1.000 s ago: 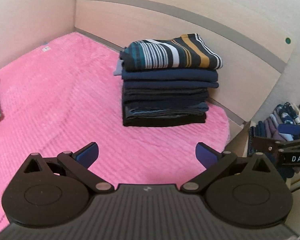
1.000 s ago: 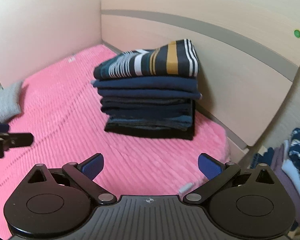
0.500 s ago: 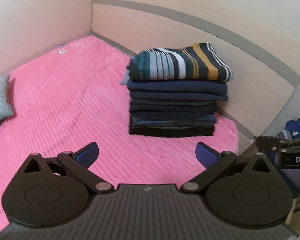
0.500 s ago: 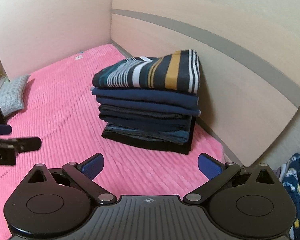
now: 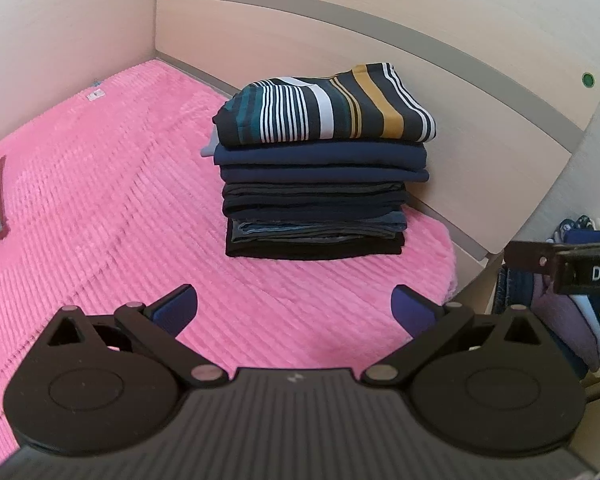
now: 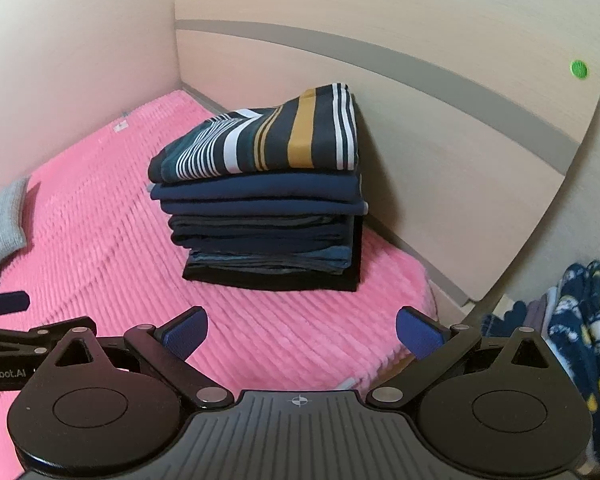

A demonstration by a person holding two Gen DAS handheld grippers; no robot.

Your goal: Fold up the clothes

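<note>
Neat stack of folded dark clothes (image 5: 316, 208) topped by a striped navy, white and mustard garment (image 5: 324, 108), on the pink ribbed bedspread (image 5: 100, 208) against the pale wooden headboard (image 5: 340, 40), left hand-held gripper (image 5: 294, 312) and right hand-held gripper (image 6: 300, 332) both spread wide, empty, short of the stack

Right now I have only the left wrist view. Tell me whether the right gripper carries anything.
Observer: No. The right gripper is open and empty, and it points at the pink blanket.
Operator: Report the side of the stack that I can't see.
Observer: On the stack of folded clothes, a black layer runs up the side next to the headboard, about halfway to the top.
</note>
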